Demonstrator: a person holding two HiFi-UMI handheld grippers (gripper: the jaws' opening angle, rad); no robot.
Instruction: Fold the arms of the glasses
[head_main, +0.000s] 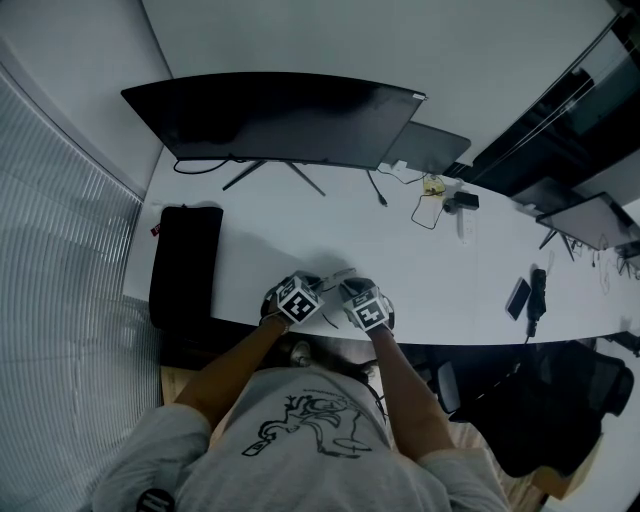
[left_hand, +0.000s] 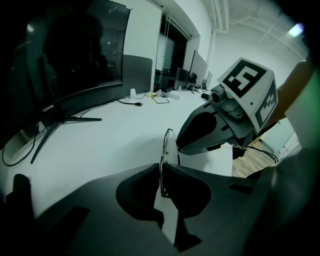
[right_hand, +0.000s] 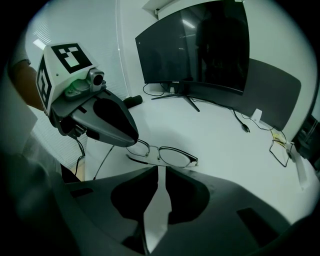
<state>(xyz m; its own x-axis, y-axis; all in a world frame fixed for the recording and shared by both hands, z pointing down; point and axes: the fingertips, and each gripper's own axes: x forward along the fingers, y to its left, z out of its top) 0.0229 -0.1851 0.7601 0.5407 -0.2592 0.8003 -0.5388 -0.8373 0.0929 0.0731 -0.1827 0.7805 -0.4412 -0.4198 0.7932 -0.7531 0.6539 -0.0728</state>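
- Head view: left gripper (head_main: 312, 290) and right gripper (head_main: 352, 293) sit tip to tip at the desk (head_main: 300, 230) near edge. A slip there likely goes over the edge.
- Left gripper view: jaws clamped on the glasses (left_hand: 163, 167) rim. Risk: over-squeeze bends the wire.
- Right gripper view: jaws slightly apart, empty, glasses just ahead of the tips. Risk: catching a lens twists the frame.

Dim, cool grey-green light throughout.
Heavy fisheye bending and black vignette at edges of both gripper views; worktop (head_main: 420, 270) brightest, softly shadowed; monitor (head_main: 270, 120) faintly reflective; jaws near-black, blurred.
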